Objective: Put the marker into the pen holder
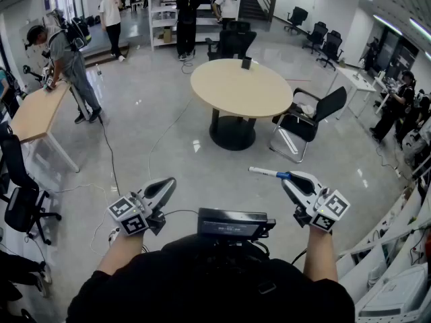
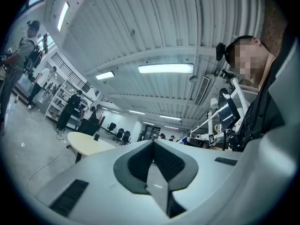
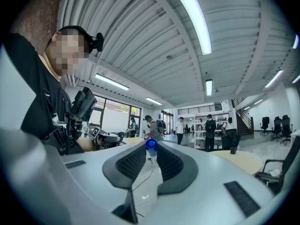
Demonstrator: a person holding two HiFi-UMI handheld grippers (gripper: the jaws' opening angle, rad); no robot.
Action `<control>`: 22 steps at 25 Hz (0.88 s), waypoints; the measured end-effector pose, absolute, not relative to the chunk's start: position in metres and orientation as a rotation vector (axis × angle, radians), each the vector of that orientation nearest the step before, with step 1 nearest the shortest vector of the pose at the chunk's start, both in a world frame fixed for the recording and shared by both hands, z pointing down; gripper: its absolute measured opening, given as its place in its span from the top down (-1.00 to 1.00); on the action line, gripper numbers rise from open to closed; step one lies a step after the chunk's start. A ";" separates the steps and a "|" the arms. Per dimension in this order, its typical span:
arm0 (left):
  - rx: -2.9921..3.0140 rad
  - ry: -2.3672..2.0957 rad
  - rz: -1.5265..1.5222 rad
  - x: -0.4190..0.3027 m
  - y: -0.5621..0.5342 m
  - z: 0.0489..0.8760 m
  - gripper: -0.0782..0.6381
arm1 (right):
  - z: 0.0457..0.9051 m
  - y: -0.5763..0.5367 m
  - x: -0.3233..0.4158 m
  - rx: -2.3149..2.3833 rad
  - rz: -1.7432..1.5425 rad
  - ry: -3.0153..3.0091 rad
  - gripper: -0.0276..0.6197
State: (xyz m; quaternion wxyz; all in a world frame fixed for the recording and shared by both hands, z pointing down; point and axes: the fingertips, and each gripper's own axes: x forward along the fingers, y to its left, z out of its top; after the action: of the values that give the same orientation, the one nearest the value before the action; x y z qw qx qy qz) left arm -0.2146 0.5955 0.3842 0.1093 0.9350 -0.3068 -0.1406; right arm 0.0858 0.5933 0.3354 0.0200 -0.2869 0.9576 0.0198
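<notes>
A white marker (image 1: 268,173) with a blue cap sticks out leftward from my right gripper (image 1: 288,178), which is shut on it. In the right gripper view the marker's blue end (image 3: 151,145) shows between the pads at the gripper's (image 3: 151,150) tips. My left gripper (image 1: 170,182) is shut with nothing in it; in its own view the left gripper (image 2: 153,144) has its jaws meeting at the tips. A small dark pen holder (image 1: 246,62) stands on the far edge of the round table (image 1: 229,93), well ahead of both grippers. The pen holder also shows small in both gripper views (image 2: 95,137) (image 3: 233,150).
A black office chair (image 1: 306,121) stands right of the round table, with another chair (image 1: 232,42) behind it. A wooden desk (image 1: 34,116) with a person at it is at the left. Cables (image 1: 108,160) trail over the grey floor. Several people stand by shelves (image 1: 165,12) at the back.
</notes>
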 end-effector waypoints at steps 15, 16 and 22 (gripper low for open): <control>2.749 -0.904 -0.399 -0.196 0.595 0.387 0.79 | 0.342 0.595 0.104 -0.845 0.021 2.946 0.67; 2.750 -0.903 -0.397 -0.193 0.595 0.387 0.79 | 0.342 0.594 0.107 -0.845 0.021 2.944 0.67; 2.763 -0.910 -0.384 -0.167 0.604 0.382 0.79 | 0.338 0.599 0.130 -0.815 0.032 2.933 0.67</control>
State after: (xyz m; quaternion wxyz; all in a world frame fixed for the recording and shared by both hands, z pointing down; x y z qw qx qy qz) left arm -0.1667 0.6038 0.3816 0.1033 0.9366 -0.3086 -0.1301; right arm 0.1298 0.5995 0.3377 0.0485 -0.2673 0.9623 0.0105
